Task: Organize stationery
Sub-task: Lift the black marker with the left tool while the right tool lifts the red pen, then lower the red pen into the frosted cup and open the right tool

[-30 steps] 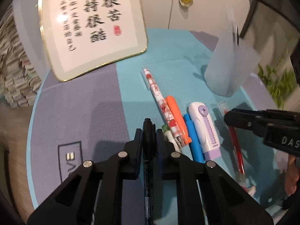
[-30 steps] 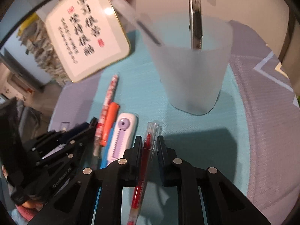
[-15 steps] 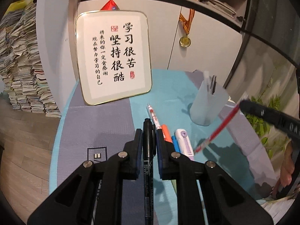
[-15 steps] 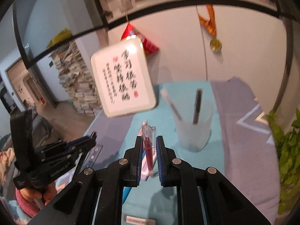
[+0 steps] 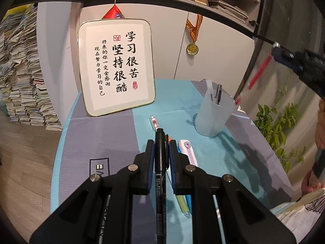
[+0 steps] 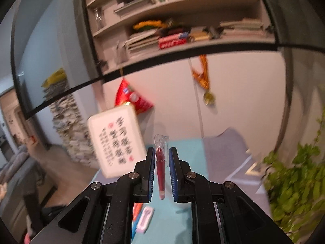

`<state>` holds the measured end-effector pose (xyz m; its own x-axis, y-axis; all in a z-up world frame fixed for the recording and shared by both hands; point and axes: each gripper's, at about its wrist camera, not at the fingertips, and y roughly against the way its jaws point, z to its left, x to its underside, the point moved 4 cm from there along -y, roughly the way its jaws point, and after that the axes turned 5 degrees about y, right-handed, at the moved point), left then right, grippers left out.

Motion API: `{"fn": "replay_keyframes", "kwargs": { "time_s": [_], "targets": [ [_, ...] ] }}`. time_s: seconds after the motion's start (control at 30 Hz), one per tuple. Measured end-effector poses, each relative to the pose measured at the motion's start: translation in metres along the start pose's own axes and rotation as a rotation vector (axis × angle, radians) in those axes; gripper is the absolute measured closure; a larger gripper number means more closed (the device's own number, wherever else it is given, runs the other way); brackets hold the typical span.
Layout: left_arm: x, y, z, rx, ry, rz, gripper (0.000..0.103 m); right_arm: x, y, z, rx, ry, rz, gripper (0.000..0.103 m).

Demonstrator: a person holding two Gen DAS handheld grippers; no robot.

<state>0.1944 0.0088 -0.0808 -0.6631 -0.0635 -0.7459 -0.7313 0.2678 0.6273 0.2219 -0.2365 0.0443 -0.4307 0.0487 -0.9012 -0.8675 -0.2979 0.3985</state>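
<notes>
The black marker (image 5: 160, 162) is sitting lengthwise between the fingers of the left gripper (image 5: 160, 148), whose jaws are closing narrowly on its barrel, the capped tip poking forward above the table (image 5: 97, 134). The red pen (image 6: 160, 162) is lying the same way in the right gripper (image 6: 160, 158), jaws nearly together around it; seen from the left wrist, that gripper is hanging high at the right, its pen slanting down toward the rim of the frosted cup (image 5: 213, 113). The cup is standing upright on the teal strip near the table's far right edge, holding two pens already. The patterned pen (image 5: 153, 122), the purple cutter (image 5: 190, 150) and the yellow-green pen (image 5: 183, 205) are lying beside one another under the left gripper. The framed calligraphy (image 5: 115, 67) is leaning at the far edge, leaving bare cloth between it and the cup.
</notes>
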Motion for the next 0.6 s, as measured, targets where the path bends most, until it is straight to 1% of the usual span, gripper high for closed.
{"fn": "replay_keyframes", "kwargs": {
  "time_s": [0.03, 0.17, 0.33, 0.6],
  "targets": [
    [0.0, 0.001, 0.0, 0.002, -0.001, -0.002, 0.091, -0.005, -0.002, -0.002, 0.026, 0.007, -0.013, 0.088],
    [0.001, 0.003, 0.0, -0.003, -0.003, -0.007, 0.091, -0.01, -0.018, -0.004, 0.075, 0.02, -0.012, 0.088],
    [0.005, 0.004, 0.002, -0.001, -0.003, -0.005, 0.091, 0.004, -0.038, -0.006, 0.14, 0.057, 0.018, 0.088],
    [0.007, -0.001, 0.001, 0.005, -0.002, 0.011, 0.091, 0.032, -0.067, -0.016, 0.151, 0.047, 0.111, 0.088]
  ]
}}
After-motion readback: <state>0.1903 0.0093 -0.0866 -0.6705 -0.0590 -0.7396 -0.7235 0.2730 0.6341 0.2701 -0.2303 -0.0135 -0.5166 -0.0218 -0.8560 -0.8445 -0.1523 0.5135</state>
